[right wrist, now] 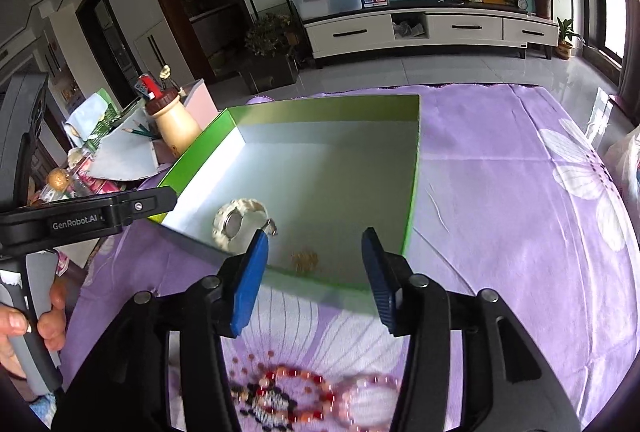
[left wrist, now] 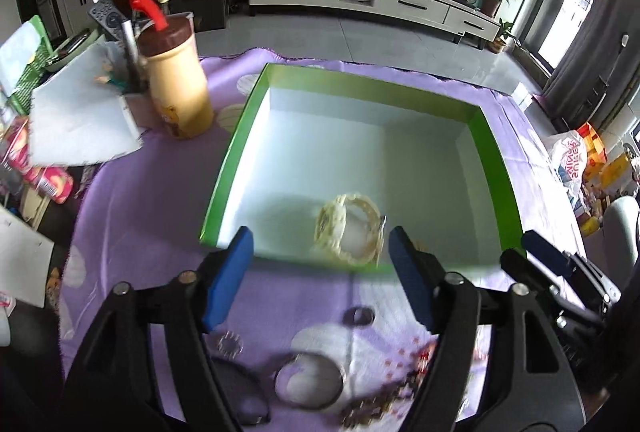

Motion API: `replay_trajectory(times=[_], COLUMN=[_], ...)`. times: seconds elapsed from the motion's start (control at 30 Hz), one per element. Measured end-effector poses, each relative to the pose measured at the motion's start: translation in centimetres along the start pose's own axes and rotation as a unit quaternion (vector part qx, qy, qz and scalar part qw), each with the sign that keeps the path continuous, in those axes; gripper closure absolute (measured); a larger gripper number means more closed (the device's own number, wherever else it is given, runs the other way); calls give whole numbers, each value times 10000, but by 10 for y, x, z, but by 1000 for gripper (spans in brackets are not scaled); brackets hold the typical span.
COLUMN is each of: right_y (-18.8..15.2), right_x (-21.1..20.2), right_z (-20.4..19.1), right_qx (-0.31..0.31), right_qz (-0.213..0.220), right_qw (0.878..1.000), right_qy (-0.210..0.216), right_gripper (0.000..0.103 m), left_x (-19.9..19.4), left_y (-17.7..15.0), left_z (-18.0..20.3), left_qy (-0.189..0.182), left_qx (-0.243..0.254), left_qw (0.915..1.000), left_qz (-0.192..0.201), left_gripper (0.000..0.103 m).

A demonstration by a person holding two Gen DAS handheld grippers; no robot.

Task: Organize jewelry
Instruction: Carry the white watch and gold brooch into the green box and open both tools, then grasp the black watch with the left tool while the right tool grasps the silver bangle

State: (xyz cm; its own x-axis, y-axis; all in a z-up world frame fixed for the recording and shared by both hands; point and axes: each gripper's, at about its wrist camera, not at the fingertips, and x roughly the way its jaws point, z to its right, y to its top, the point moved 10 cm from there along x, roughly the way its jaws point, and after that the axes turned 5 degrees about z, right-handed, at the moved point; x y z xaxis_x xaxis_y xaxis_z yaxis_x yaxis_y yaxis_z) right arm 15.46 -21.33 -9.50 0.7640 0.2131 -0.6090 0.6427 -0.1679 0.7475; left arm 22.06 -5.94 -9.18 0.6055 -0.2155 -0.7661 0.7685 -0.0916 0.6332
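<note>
A cream, chunky-linked watch [left wrist: 352, 234] lies curled inside the green box [left wrist: 496, 148], both grippers' blue fingers [left wrist: 228, 278] spread, holding nothing.

green box [left wrist: 494, 156], purple floral cloth [right wrist: 500, 168]

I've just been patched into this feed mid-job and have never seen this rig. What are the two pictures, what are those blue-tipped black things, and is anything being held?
Each picture comes from a camera on a hand-held gripper, looking along its blue jaws. The left gripper and right gripper are both open and hold nothing. Both face a green box on a purple cloth. Inside lies a cream watch and a small gold piece. Outside, near the jaws, lie beaded bracelets, a metal bangle and small rings.
</note>
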Motion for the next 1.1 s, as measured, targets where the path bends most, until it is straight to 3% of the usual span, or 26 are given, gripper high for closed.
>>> replay_trajectory(times=[0.23, 0.73, 0.9, 1.1], right_y=[-36, -145, -166, -167], right_x=[-36, -85, -87, -85], right_z=[-4, -16, -26, -45], right_qx=[-137, -369, -272, -299], right_qz=[-199, -874, -969, -911], right_qw=[9995, 9943, 9929, 9923], right_qy=[192, 492, 636, 781], right_gripper=[52, 52, 52, 52], left_x=[-40, -77, -76, -72], left_y=[-50, -168, -189, -192], left_z=[-15, -32, -46, -72], left_qy=[-138, -691, -596, -528], left_qx=[-1, -446, -590, -1180], left_qw=[9999, 9948, 9937, 9885], left_qz=[-60, -598, -745, -781], left_gripper=[24, 23, 23, 23])
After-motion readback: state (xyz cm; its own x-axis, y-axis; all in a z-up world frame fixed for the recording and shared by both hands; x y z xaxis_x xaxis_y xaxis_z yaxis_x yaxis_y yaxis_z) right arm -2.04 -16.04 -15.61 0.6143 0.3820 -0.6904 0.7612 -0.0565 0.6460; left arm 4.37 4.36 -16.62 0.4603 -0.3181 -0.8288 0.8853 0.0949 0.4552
